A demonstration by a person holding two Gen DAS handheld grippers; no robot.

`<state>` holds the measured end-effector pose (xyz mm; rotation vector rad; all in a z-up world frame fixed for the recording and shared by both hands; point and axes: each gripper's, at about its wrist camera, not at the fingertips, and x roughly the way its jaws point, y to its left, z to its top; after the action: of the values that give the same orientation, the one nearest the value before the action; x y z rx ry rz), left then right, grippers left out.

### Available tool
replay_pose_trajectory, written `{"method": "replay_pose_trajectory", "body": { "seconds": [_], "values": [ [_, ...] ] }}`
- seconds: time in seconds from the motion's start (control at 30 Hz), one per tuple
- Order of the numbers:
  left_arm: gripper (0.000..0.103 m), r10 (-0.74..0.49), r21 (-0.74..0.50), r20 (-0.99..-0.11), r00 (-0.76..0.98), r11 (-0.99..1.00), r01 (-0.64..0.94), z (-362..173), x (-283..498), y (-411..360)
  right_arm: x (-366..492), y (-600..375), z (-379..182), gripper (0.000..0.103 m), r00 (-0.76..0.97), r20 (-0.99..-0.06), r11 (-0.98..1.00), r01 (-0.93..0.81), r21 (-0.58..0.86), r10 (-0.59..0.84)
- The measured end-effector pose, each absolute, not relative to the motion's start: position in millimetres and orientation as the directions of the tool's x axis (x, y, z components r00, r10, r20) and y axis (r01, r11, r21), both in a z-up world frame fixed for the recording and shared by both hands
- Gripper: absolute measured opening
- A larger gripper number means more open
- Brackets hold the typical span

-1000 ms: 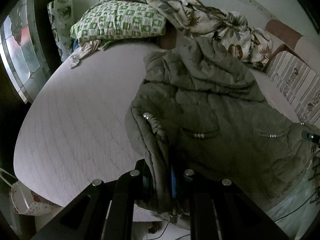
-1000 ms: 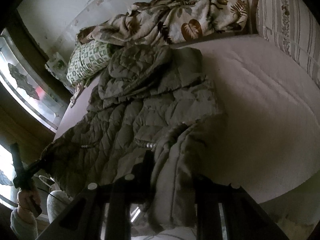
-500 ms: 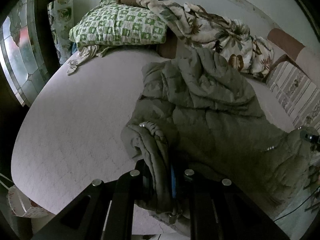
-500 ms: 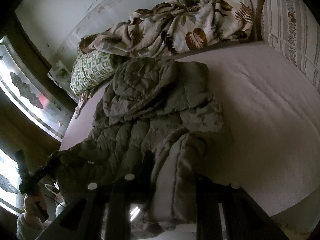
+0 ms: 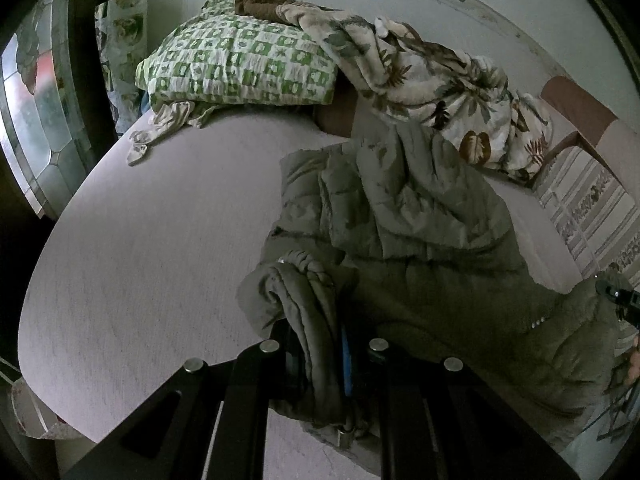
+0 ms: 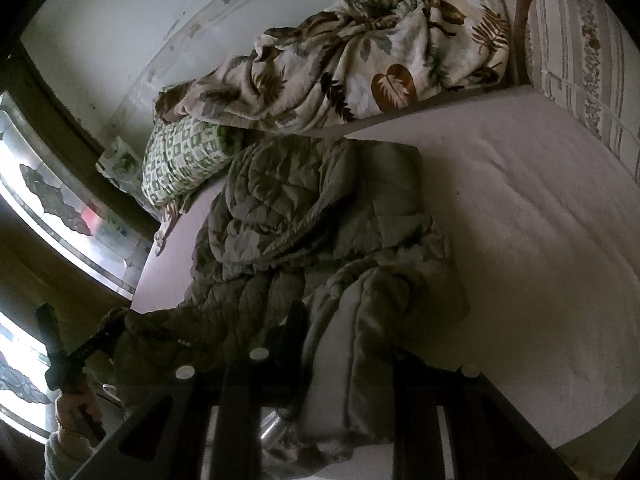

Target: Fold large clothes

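Quilted jacket (image 5: 420,240) is lying along the bed's (image 5: 160,260) near edge, left tongs (image 5: 320,354) and right tongs (image 6: 344,354) each clamping bunched hem.

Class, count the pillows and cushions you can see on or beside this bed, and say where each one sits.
2: a green-and-white checked pillow at the head of the bed beside the window, and a beige striped cushion along the opposite side. The leaf-print blanket may hide others.
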<state>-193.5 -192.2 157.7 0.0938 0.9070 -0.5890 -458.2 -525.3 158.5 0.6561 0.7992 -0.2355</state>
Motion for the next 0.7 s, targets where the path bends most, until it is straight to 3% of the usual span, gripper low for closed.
{"method": "replay_pose_trajectory", "body": {
  "seconds": [0.7],
  "values": [
    [0.013, -0.420, -0.166, -0.757, 0.501, 0.865, 0.474, 173, -132, -231, -397, -569, 170, 0.024, 0.693, -0.721, 0.766, 0.448, 0.460, 0.028]
  ]
}}
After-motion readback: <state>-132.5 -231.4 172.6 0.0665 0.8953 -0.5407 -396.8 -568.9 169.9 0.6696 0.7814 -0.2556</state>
